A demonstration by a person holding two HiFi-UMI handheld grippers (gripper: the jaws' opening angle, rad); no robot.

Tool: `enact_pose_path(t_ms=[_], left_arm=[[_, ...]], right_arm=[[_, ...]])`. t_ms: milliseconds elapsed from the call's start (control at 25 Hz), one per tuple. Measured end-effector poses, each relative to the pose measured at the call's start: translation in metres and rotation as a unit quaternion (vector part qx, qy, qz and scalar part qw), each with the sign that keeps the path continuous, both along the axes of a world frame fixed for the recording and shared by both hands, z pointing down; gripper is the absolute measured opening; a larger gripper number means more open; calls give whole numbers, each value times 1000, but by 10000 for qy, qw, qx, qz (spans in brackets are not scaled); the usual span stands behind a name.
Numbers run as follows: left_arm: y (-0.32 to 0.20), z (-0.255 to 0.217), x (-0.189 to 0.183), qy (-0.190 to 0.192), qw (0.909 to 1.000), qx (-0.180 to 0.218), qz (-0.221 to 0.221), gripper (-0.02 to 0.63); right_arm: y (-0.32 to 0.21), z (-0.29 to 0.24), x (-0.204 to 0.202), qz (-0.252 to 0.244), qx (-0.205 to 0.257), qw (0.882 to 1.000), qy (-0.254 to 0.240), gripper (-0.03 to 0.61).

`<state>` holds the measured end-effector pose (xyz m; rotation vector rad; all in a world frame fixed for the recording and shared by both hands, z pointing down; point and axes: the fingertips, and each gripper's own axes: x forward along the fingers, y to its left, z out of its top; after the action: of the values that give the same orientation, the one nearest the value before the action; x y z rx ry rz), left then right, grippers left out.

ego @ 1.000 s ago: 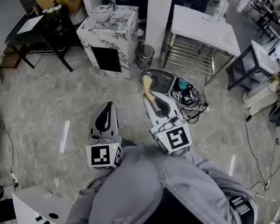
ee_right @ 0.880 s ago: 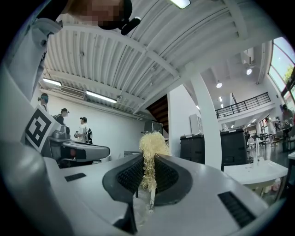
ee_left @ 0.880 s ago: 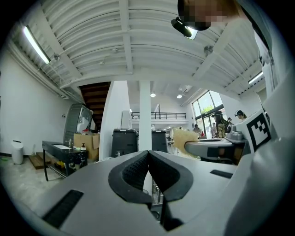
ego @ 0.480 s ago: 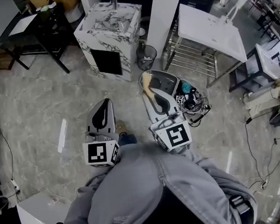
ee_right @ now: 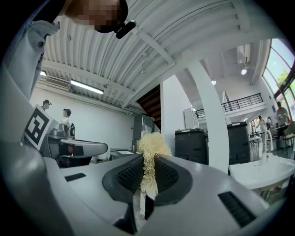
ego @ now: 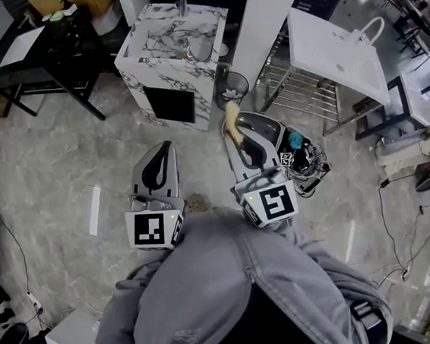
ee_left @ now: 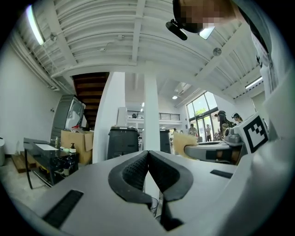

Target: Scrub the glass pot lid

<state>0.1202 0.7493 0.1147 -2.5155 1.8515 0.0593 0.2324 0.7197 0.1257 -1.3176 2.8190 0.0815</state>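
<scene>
My left gripper point(ego: 164, 148) point(ee_left: 147, 153) is held level over the floor, its jaws shut with nothing between them. My right gripper point(ego: 233, 127) point(ee_right: 148, 162) is level beside it and shut on a pale yellow fibrous scrubber point(ego: 232, 119) point(ee_right: 150, 146), whose tuft sticks out past the fingertips. The scrubber point(ee_left: 178, 144) also shows at the right of the left gripper view. Ahead stands a marble-patterned sink stand point(ego: 152, 68) with a tap point(ego: 180, 2). A round greyish thing point(ego: 200, 48) lies in its basin; I cannot tell whether it is the glass pot lid.
A mesh waste bin point(ego: 231, 89) sits right of the stand by a white pillar point(ego: 270, 5). A white table on a steel frame point(ego: 335, 44) stands far right, a black table point(ego: 30, 45) far left. Cables and a teal object point(ego: 301, 151) lie on the floor.
The person has walked forward: the sink stand, pillar and white table have come nearer in the head view. Both grippers travelled along side by side, still shut, the scrubber still in the right one.
</scene>
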Motion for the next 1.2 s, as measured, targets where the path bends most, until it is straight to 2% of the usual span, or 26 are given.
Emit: enact_pose_path(t_ms=[160,400,840,1040,1200], left_arm=[[-31,12,-25,105,9999,-102,58,15],[-58,24,-45,217,9994,-250,70,15],[-110,23,-94,177,9996,-57,-227,15],[-161,32,-118,225,9992,-151,-286,15],[-222,42,-135,288,9988,-311,-261,15]], right_arm=[[-30,12,-19,141,-105,9998,72,54],[-61,17,-32,226,-195,9995,122,54],[-121,12,-78,-11,37,10000,29,54],[-172,13,-107,-157,52,9998,64,54],[-234,22,-127,-197,-76,9997,104,54]])
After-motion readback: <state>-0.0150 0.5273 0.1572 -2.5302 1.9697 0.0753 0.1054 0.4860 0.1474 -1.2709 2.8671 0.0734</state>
